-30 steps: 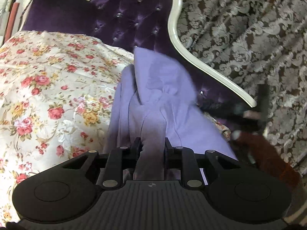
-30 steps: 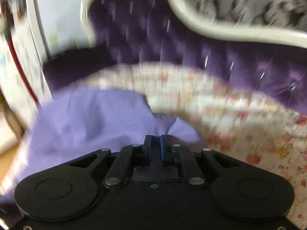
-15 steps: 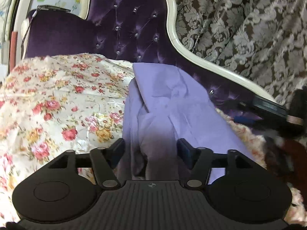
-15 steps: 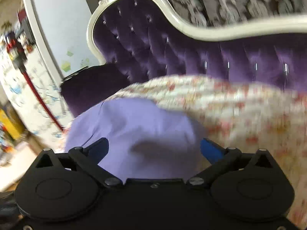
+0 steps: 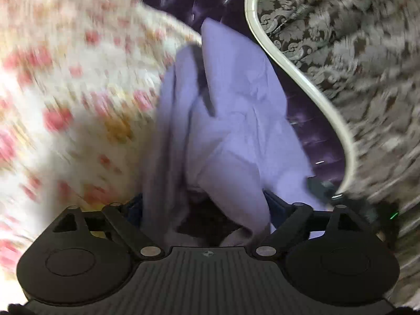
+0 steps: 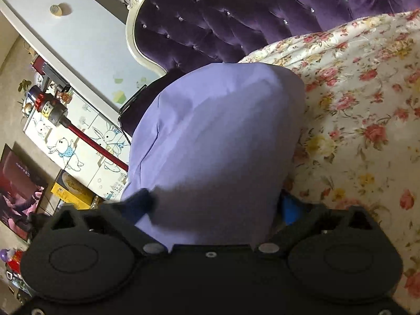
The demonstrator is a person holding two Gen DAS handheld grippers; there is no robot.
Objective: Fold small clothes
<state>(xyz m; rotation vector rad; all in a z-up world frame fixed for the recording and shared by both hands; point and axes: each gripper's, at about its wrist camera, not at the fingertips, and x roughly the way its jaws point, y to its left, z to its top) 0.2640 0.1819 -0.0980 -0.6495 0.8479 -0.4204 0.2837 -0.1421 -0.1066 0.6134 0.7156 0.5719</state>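
Stretching across both views is the floral bedspread point(image 6: 367, 105), with the purple tufted headboard point(image 6: 236, 23) behind it, and on that spread lies our garment: the lilac cloth point(image 6: 215, 136), bunched and doubled over itself, its folds running up the middle of the left wrist view toward the headboard. Now to the tools. The left gripper point(image 5: 204, 202) has its jaws opening, standing wide apart with cloth draped loosely between them, the pads not pinching it. The right gripper point(image 6: 215, 204) has jaws closing from a wide spread, lilac cloth mounded between them, the blue pads not visibly pressing it. So this looks like the let-go after a fold has been laid down. Next up, by my read: pick a fresh edge or corner, get both pads onto a single layer, and flatten those lumps before the following fold.
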